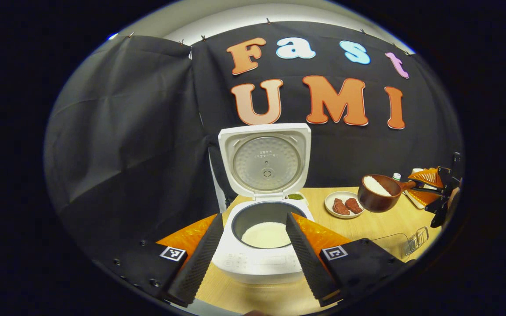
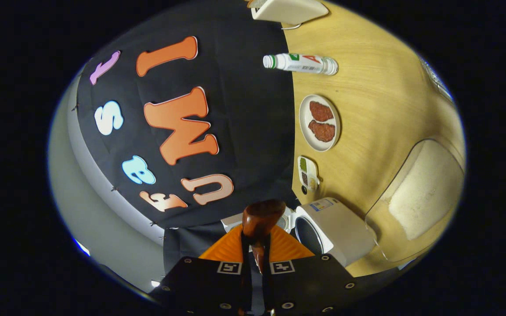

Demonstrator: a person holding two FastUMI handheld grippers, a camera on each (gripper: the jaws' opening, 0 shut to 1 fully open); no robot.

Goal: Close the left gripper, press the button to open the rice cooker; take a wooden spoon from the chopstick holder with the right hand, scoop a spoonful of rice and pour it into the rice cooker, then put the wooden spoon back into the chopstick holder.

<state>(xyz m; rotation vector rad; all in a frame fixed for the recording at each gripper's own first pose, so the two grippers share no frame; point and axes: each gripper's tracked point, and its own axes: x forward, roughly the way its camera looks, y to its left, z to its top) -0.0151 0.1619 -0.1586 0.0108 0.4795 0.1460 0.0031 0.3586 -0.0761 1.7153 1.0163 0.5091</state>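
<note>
Wooden table (image 1: pixel 393 221) is carrying everything, its pale top spreading under the white rice cooker (image 1: pixel 259 259), which is standing with its lid (image 1: pixel 265 160) swung fully upright and its dark inner pot (image 1: pixel 264 224) showing a layer of white rice at the bottom. In the right gripper view the same rice cooker (image 2: pixel 336 235) is appearing rolled onto its side, with a clear container of rice (image 2: pixel 420 193) lying near it. The left tool (image 1: pixel 251 267) is hanging in front of the cooker with its two fingers spread wide, one on each side of the pot opening, gripping nothing. The right tool (image 1: pixel 433 191) is reaching in from the right side of the left gripper view, its fingers pinched together on the handle of the wooden spoon (image 1: pixel 378 193); the spoon's round bowl is carrying a heap of white rice and is hovering above the table, to the right of the cooker and apart from it. In the right gripper view the right tool (image 2: pixel 256 256) is clamping the wooden spoon (image 2: pixel 262 217) between nearly closed fingers. A small plate with two pieces of red meat (image 1: pixel 343 205) is sitting just beside the spoon's bowl, and a white bottle (image 2: pixel 301 63) is lying farther along the table.
</note>
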